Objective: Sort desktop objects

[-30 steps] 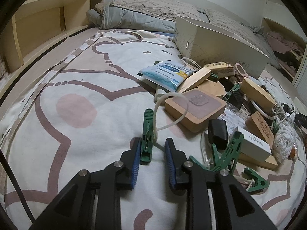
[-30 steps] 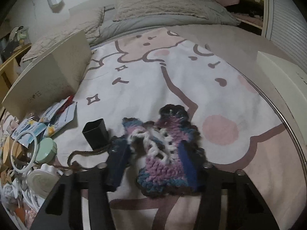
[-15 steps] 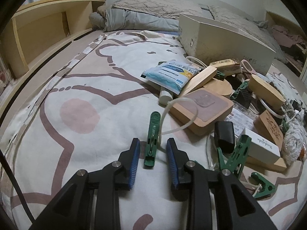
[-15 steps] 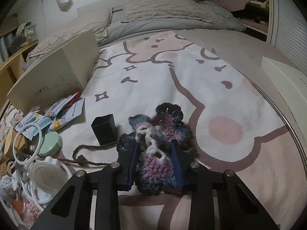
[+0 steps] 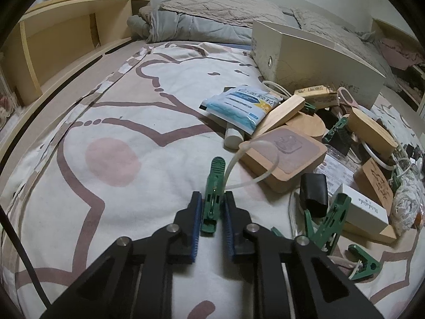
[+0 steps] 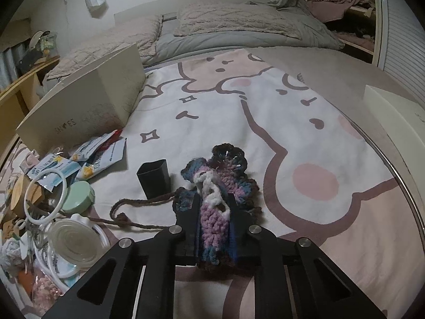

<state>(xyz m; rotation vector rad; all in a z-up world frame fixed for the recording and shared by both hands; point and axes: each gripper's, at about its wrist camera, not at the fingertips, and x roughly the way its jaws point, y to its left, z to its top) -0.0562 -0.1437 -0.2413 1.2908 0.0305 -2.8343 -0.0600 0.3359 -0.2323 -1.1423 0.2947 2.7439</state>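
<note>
In the left wrist view my left gripper (image 5: 212, 199) is shut on a green clothes peg (image 5: 213, 194) that stands on edge on the patterned bed sheet (image 5: 106, 122), with a thin white tube (image 5: 255, 164) curling from it. In the right wrist view my right gripper (image 6: 213, 202) is shut on a purple, blue and white crocheted piece (image 6: 217, 183), bunching it up; its brown yarn tail (image 6: 132, 207) trails left across the sheet.
Right of the left gripper lies a pile: wooden block (image 5: 287, 156), blue packet (image 5: 241, 106), black box (image 5: 314, 194), more green pegs (image 5: 329, 220), beige box (image 5: 313, 55). Near the right gripper: black cup (image 6: 154, 180), green tin (image 6: 78, 196), white rings (image 6: 45, 196), packets (image 6: 101, 151).
The left gripper has closed on the green peg. The right gripper has closed on the crocheted piece, squeezing it narrow. Both grippers appear a little higher than before.
</note>
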